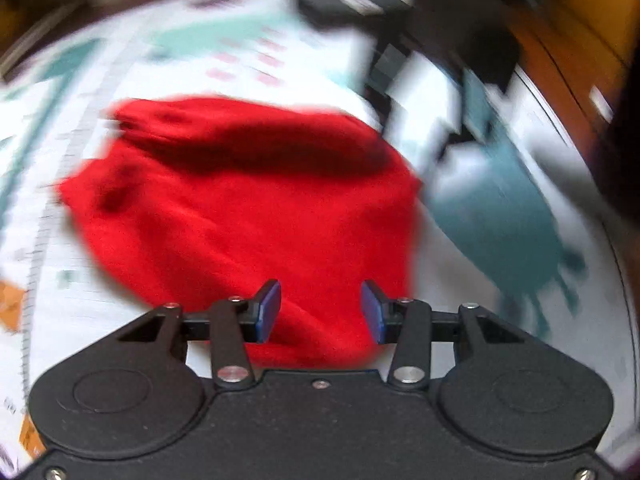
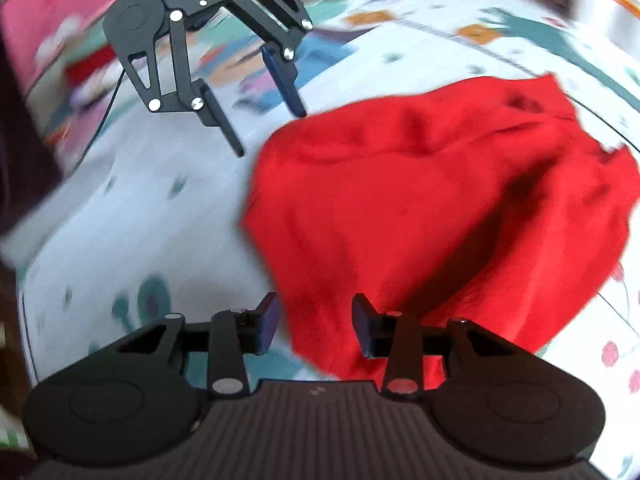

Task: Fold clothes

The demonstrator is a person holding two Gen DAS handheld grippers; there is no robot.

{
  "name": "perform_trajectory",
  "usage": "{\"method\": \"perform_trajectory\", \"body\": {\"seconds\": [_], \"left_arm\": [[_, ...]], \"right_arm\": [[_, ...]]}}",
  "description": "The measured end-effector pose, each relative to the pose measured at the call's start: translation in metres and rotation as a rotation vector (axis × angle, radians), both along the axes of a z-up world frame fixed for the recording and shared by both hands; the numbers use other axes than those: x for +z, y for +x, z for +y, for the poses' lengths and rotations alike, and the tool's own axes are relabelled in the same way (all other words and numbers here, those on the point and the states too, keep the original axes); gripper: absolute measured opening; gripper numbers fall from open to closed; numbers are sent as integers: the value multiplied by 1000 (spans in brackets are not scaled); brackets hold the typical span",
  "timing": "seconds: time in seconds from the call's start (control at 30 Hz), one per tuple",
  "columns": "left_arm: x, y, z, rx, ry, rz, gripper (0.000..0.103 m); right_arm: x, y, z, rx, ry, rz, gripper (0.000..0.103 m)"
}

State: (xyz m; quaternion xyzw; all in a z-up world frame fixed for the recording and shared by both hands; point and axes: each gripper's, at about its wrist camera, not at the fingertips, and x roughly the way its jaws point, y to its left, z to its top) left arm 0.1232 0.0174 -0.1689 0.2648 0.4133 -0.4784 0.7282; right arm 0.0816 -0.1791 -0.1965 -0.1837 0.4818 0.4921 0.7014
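While both claws gape empty, red garment (image 1: pixel 240 216) rumpled on patterned mat (image 2: pixel 120 208).

Matt red cloth (image 1: pixel 248 216), seemingly fleecy

Left wrist view: looks forward and down along its own jaws, close over the red garment (image 1: pixel 248 208) on the patterned mat (image 1: pixel 80 80). Right wrist view: same close, downward angle, taken from the opposite side, facing the left gripper (image 2: pixel 272 132). Both views share garment and mat; both blurred.
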Motion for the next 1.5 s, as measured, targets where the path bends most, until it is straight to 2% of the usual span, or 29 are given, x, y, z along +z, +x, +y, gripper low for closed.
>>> {"method": "perform_trajectory", "body": {"seconds": [0.07,0.27,0.4,0.7,0.9,0.97,1.0,1.03,1.13,1.27,1.5], "left_arm": [[2,28,6,146,-25,-23,43],[-7,110,29,558,-57,50,44],[-17,143,38,704,-101,111,44],[-35,183,22,746,-141,123,43],[-50,197,8,747,-119,146,42],[-58,199,3,742,-84,152,34],[-62,199,2,737,-64,152,25],[-64,197,2,730,-57,149,11],[-58,187,5,702,-36,117,7],[-44,171,18,688,-27,94,7],[-27,153,59,754,-12,37,6]], "right_arm": [[-1,6,-1,-48,-4,-28,41],[-9,25,-8,-206,-4,-114,41],[-18,40,-10,-279,4,-162,34],[-20,52,-17,-359,29,-304,34],[-21,61,-20,-380,38,-323,35],[-23,63,-20,-376,42,-300,37],[-24,63,-20,-372,42,-291,37],[-26,62,-20,-364,42,-284,37],[-29,57,-17,-339,42,-265,37],[-34,47,-11,-277,22,-259,38],[-40,33,8,-179,-34,-289,38]]}}
